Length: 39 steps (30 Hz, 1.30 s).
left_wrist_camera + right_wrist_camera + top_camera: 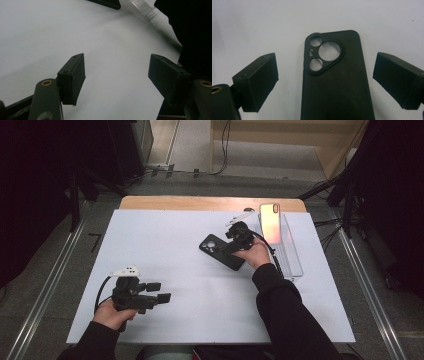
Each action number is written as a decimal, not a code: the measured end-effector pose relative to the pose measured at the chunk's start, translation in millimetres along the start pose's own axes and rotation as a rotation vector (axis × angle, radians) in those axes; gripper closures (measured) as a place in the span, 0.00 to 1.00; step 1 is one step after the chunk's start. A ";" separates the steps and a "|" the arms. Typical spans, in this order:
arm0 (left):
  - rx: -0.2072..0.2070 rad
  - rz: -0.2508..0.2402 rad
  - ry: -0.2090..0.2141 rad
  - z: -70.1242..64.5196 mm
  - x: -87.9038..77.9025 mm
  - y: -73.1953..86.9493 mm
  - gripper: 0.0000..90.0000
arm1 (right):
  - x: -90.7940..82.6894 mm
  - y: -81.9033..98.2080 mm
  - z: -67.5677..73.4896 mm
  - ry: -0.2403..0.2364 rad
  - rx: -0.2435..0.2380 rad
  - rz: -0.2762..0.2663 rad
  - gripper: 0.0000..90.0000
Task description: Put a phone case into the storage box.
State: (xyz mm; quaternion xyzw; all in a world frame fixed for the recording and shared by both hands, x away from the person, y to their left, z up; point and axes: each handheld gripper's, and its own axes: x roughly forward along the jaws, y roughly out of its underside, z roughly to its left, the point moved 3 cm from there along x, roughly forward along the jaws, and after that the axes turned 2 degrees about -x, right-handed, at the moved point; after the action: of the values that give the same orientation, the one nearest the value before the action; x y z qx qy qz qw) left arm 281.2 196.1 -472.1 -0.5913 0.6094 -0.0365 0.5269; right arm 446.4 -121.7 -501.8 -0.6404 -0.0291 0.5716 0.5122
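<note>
Right claw (325,82) jaws fill lower corners of its view, spread, straddling black phone case (337,82) flat on bench (165,245), centre frame, not pinching. We judge risk: slick thin case skids or tilts if jaws close off-centre. Left claw (116,80) spread, empty.

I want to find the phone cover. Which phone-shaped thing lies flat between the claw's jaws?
The black rubbery phone case with camera holes; the shiny pinkish phone sits in the clear tray.

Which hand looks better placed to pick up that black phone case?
The right. Its claw is open with the black phone case lying between the jaws, untouched. The left claw is open above bare table, far off.
</note>
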 end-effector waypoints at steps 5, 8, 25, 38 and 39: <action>-0.002 -0.016 -0.010 0.3 -1.7 -1.2 0.34 | 4.2 4.5 -1.9 0.010 0.003 0.016 0.05; -0.002 -0.019 -0.011 0.6 -1.7 -1.1 0.34 | 7.0 8.2 -2.7 0.007 0.004 0.031 0.05; 0.004 -0.013 -0.007 -0.3 -0.9 -1.1 0.34 | 22.4 22.8 -5.8 0.044 0.003 0.047 0.07; 0.005 -0.012 -0.006 -1.7 -0.2 -1.2 0.34 | 24.7 32.6 0.4 0.130 -0.084 -0.005 0.12; 0.005 -0.013 -0.006 -1.7 -0.2 -1.2 0.34 | 24.7 32.6 0.6 0.130 -0.083 -0.005 0.12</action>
State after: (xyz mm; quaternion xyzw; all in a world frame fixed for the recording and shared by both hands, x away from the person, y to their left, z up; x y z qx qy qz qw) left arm 280.8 194.9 -470.4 -0.5940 0.6038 -0.0396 0.5301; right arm 436.6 -121.4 -541.5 -0.6969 -0.0210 0.5256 0.4875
